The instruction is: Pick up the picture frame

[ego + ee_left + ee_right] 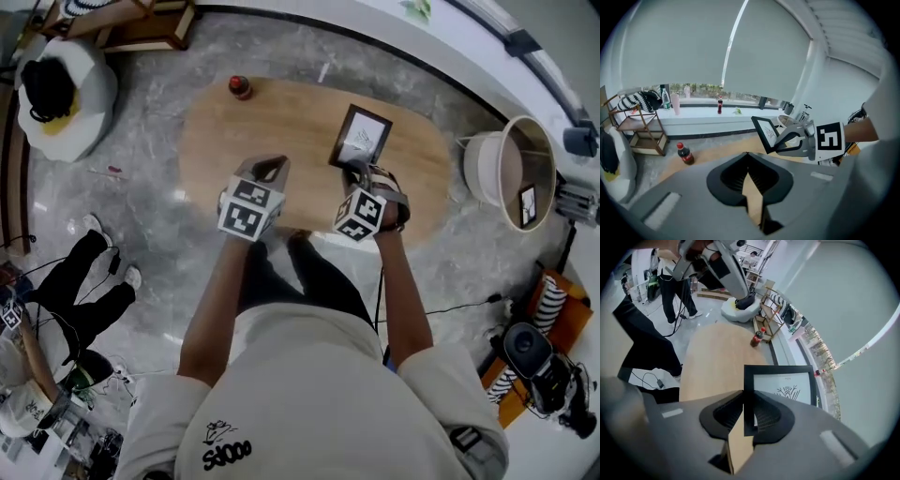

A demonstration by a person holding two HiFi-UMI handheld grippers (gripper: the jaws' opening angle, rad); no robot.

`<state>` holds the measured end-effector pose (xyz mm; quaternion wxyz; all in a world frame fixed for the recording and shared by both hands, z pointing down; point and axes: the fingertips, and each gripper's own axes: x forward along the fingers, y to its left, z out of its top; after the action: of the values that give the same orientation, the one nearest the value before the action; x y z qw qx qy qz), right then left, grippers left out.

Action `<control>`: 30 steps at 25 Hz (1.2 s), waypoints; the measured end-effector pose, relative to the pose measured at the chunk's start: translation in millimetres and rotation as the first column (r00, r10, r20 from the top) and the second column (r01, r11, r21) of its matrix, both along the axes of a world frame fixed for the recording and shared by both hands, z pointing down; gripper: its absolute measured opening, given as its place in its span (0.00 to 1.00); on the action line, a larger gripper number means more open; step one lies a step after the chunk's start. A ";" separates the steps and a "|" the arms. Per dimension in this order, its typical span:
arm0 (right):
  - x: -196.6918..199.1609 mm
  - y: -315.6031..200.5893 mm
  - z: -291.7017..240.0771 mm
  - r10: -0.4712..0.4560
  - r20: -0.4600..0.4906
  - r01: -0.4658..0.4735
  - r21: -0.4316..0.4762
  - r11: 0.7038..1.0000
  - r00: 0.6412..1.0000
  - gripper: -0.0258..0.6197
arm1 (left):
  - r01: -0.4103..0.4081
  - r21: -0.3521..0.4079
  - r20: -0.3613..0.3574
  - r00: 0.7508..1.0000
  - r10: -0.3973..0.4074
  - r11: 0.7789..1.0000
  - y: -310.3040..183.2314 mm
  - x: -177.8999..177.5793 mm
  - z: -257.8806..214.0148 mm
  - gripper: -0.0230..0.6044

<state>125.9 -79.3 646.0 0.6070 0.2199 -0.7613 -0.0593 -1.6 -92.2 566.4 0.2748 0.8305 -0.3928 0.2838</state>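
Observation:
The picture frame (361,138) is black with a white print of a line drawing, and it hangs tilted above the oval wooden table (281,122). My right gripper (357,174) is shut on its lower edge. In the right gripper view the frame (783,385) stands up between the pads, with my right gripper (747,405) closed on its left border. My left gripper (270,171) hovers over the table to the left, apart from the frame. In the left gripper view my left gripper (748,157) is shut and holds nothing, while the frame (766,131) and the right gripper (797,140) show ahead to the right.
A cola bottle (240,87) stands at the table's far edge. A round white side table (511,169) stands to the right and a white pouf (66,94) to the far left. A wooden rack (640,126) stands by the window. A person (84,291) sits on the floor at left, and camera gear (534,356) lies at lower right.

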 end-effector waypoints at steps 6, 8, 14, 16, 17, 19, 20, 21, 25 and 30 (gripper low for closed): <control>22.8 -23.8 -70.0 0.070 0.055 -0.076 0.112 0.991 0.996 0.15 | -0.044 0.118 -0.014 0.999 0.046 0.992 -27.1 23.2 -62.9 0.06; 27.4 -28.1 -94.2 0.086 0.085 -0.097 0.146 0.984 0.993 0.15 | -0.059 0.159 -0.006 0.998 0.060 0.986 -30.4 29.5 -83.1 0.06; 33.0 -43.4 -171.1 0.114 0.186 -0.159 0.252 0.955 0.976 0.15 | -0.088 0.292 0.023 0.996 0.085 0.952 -37.9 42.0 -144.7 0.06; 33.8 -49.3 -198.0 0.119 0.230 -0.183 0.280 0.942 0.966 0.15 | -0.095 0.332 0.035 0.995 0.088 0.938 -41.9 44.8 -165.6 0.06; 32.8 -51.0 -210.6 0.121 0.253 -0.195 0.292 0.936 0.960 0.15 | -0.098 0.350 0.042 0.995 0.089 0.931 -43.3 44.7 -175.2 0.06; 29.8 -52.5 -233.1 0.124 0.297 -0.219 0.315 0.924 0.947 0.15 | -0.103 0.390 0.052 0.995 0.090 0.915 -45.2 42.6 -194.2 0.06; 28.5 -53.0 -243.2 0.124 0.316 -0.230 0.326 0.917 0.941 0.15 | -0.105 0.412 0.056 0.994 0.089 0.905 -45.8 41.3 -203.7 0.06; 27.5 -53.2 -253.0 0.122 0.335 -0.239 0.336 0.911 0.934 0.15 | -0.105 0.435 0.061 0.994 0.087 0.894 -45.8 39.9 -213.0 0.06; 24.7 -51.1 -291.0 0.112 0.399 -0.272 0.373 0.887 0.910 0.15 | -0.101 0.510 0.078 0.994 0.072 0.854 -39.0 33.0 -244.5 0.06; 23.4 -49.6 -335.3 0.096 0.460 -0.313 0.423 0.850 0.883 0.15 | -0.104 0.577 0.078 0.994 0.072 0.810 -31.8 24.6 -275.0 0.06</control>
<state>149.2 -129.0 310.7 0.3556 0.4542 -0.8060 -0.1328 23.0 -124.0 291.4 -0.0153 0.8841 -0.4290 0.1845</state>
